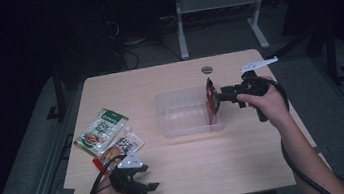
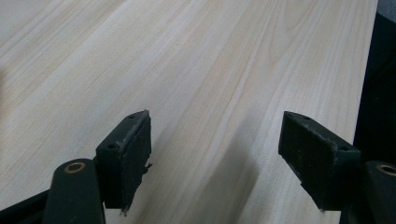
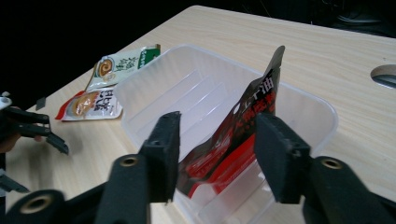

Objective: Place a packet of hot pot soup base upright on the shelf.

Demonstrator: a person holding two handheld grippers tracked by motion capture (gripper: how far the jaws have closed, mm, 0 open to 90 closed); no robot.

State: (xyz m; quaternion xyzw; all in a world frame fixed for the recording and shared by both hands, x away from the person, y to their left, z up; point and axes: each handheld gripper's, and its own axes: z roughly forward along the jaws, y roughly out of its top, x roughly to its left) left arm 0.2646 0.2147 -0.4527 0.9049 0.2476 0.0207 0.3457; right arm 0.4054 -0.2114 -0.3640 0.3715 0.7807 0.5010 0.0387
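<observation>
from above, the clear bin [image 1: 189,111] sits mid-table with a red packet [image 1: 211,101] standing at its right end, so one packet looks to be in. two more, a green packet [image 1: 101,130] and a white packet [image 1: 125,146], lie flat on the table [image 1: 209,162] at the near left, well apart from the bin; by my reading those are what is left. the right gripper [image 1: 214,98] reaches in from the right with its tips at the red packet. the left gripper [image 1: 146,186] rests at the near left edge, just near of the white packet.

along the left gripper [image 2: 217,140], the jaws stand wide apart over bare wood, nothing between them.

along the right gripper [image 3: 217,144], the jaws are parted and the red packet [image 3: 238,140] leans between them inside the bin [image 3: 154,88], its foot on the floor of the bin. the pads do not seem to press it, so it looks let go. far left lie the green packet [image 3: 121,65] and the white packet [image 3: 93,103].
</observation>
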